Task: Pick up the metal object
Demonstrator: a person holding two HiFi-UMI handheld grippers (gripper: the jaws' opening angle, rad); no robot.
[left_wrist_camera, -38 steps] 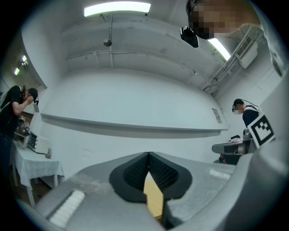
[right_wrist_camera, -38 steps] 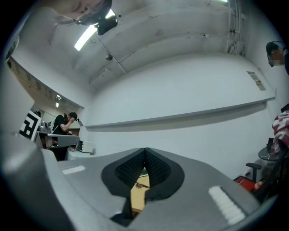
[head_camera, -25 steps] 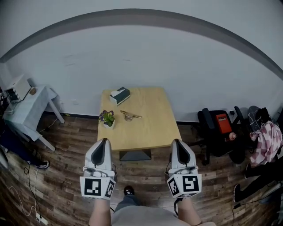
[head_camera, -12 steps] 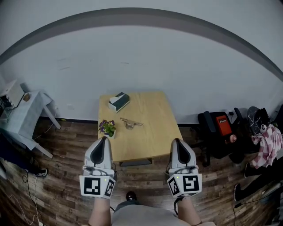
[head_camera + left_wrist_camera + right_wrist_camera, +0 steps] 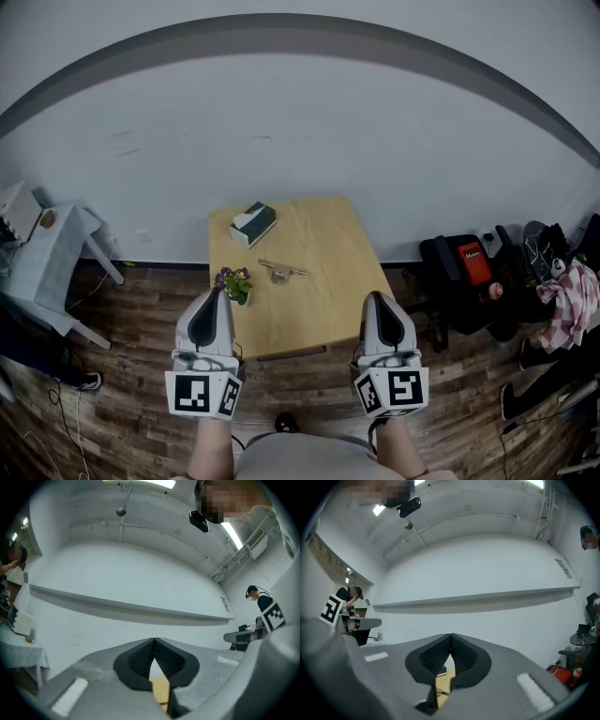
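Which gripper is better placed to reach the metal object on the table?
Probably right: the right gripper has bare wooden table between it and the slim metal object, while the small potted plant stands just ahead of the left gripper.

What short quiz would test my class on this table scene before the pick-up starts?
1. True or false: the metal object lies on the wooden table, and neither tool holds it.
2. Pick one: what stands at the table's edge closest to the left tool? A) a mug B) a potted plant C) a laptop
3. Fill the gap: the jaws of the left tool and of the right tool are both ____.

Key: 1 true; 2 B; 3 shut.
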